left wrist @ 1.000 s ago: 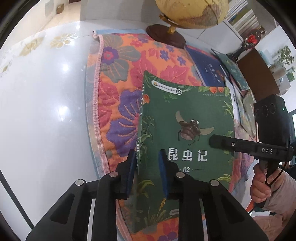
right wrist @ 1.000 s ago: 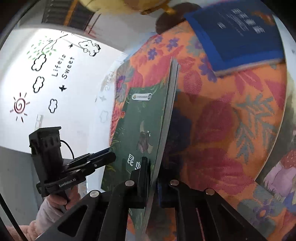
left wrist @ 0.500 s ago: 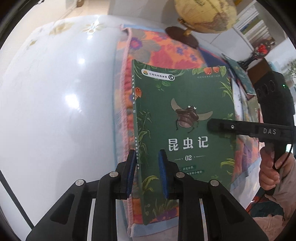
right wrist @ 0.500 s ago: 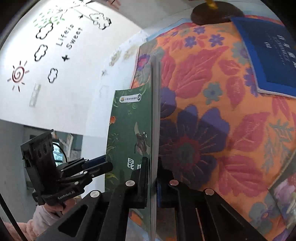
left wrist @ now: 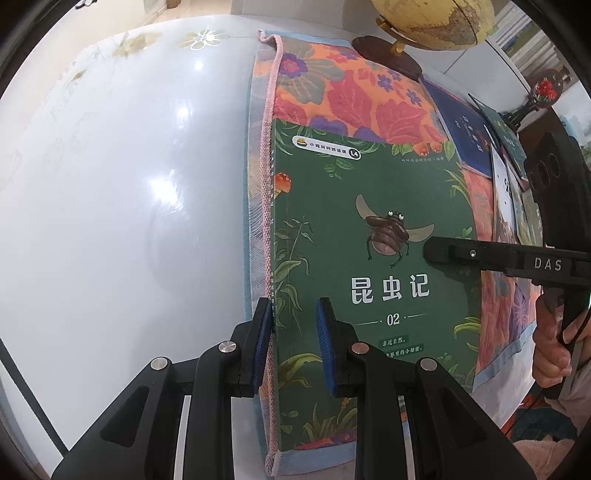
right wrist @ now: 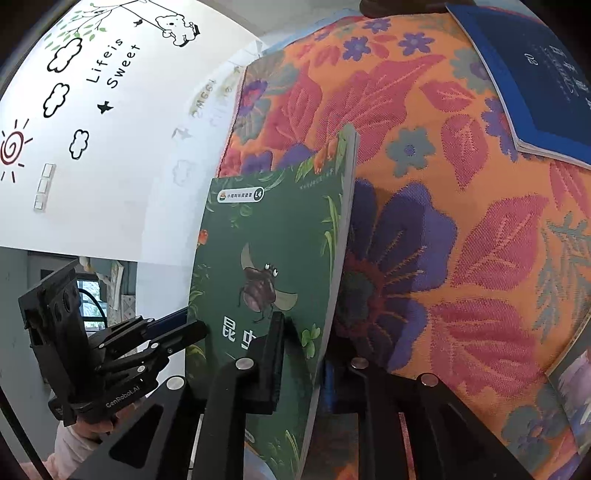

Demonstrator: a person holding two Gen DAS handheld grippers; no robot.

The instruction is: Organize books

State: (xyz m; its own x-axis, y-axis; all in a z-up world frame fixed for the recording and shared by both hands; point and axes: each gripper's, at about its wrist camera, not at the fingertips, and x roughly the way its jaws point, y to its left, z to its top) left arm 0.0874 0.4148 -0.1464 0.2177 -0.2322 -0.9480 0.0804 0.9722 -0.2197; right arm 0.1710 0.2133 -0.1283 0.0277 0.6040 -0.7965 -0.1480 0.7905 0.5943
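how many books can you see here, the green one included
At least 4: the green insect book between both grippers, a dark blue book beyond it near the globe, a teal one propped further right, and a pictured cover at the frame edge. More may be hidden.

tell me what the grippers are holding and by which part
The green book: left gripper clamps its spine edge; right gripper straddles the opposite page edge, jaws opening.

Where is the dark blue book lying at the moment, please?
The dark blue book lies flat on the floral mat, upper right in both views, beyond the green book, near the globe.
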